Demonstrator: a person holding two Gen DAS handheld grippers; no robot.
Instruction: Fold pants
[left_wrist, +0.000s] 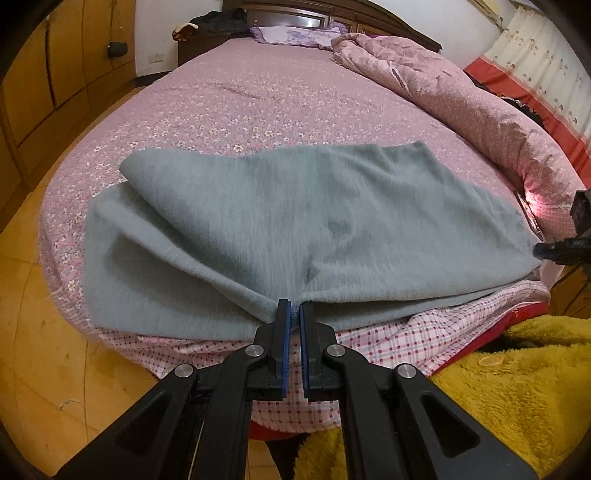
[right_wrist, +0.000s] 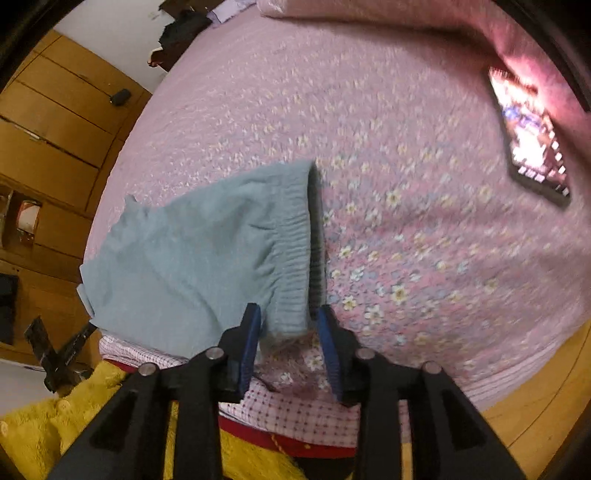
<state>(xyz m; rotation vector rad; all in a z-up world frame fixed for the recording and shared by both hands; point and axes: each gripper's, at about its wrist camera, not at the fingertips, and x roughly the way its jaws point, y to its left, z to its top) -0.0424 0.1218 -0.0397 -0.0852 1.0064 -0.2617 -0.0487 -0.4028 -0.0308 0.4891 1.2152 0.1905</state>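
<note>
The grey-green pants (left_wrist: 295, 221) lie folded across the near end of the bed (left_wrist: 240, 96). My left gripper (left_wrist: 295, 310) is shut on the near edge of the pants and pinches the cloth between its blue pads. In the right wrist view the ribbed waistband (right_wrist: 295, 243) of the pants (right_wrist: 192, 266) runs up from the near bed edge. My right gripper (right_wrist: 290, 321) is open, its jaws on either side of the waistband's near corner. The right gripper's tip also shows at the right edge of the left wrist view (left_wrist: 565, 247).
A rolled pink quilt (left_wrist: 461, 96) lies along the right side of the bed. A lit phone (right_wrist: 532, 136) lies on the sheet near it. A checked sheet (left_wrist: 388, 343) hangs over the near edge. A yellow fleece (left_wrist: 498, 398) is near right. Wooden cabinets (right_wrist: 55, 147) stand at left.
</note>
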